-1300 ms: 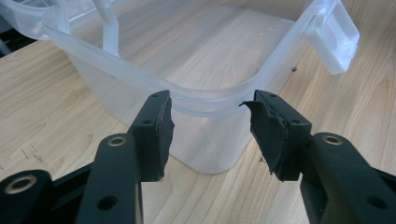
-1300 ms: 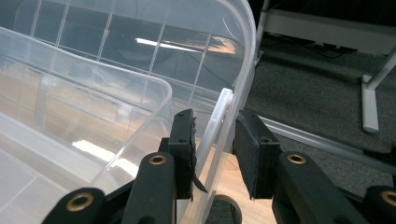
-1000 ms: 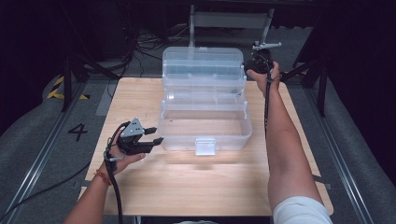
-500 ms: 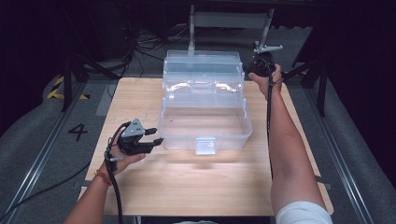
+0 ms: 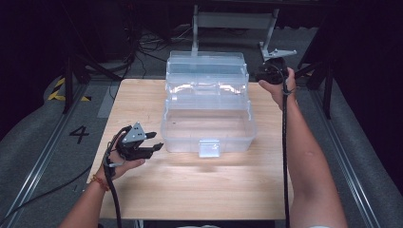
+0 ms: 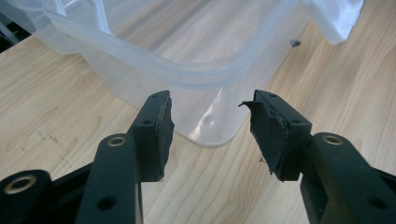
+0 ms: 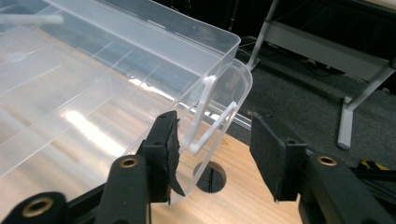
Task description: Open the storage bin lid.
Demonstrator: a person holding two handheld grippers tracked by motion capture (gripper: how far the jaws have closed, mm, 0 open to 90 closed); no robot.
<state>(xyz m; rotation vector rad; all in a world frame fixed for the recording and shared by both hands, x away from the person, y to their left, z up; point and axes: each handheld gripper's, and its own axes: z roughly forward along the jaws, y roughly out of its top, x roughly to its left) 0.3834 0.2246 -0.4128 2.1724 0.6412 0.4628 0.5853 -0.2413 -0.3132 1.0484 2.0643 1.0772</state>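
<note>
A clear plastic toolbox [image 5: 180, 137] stands open in the middle of the wooden table [image 5: 190, 185], its lid and tray [image 5: 206, 61] swung back. My left gripper [image 5: 154, 140] hovers open just off the box's front left corner [image 6: 210, 79], nothing between its pads. My right gripper [image 5: 260, 74] is at the back right of the lid. Its jaws have just been opening; the lid's rounded corner [image 7: 236, 88] and a white link arm [image 7: 205, 121] stand between them [image 7: 212, 144], and the pads do not press on either.
A white latch [image 5: 209, 147] hangs on the box's front wall. A metal stand [image 5: 233, 21] and cables sit on the dark floor behind the table. A round hole [image 7: 210, 177] is in the tabletop under the lid corner. Bare wood lies in front of the box.
My right gripper has shifted slightly to the right, away from the lid's edge, and its jaws stand wider. The lid and tray have settled a little further back. The left gripper has stayed put.
</note>
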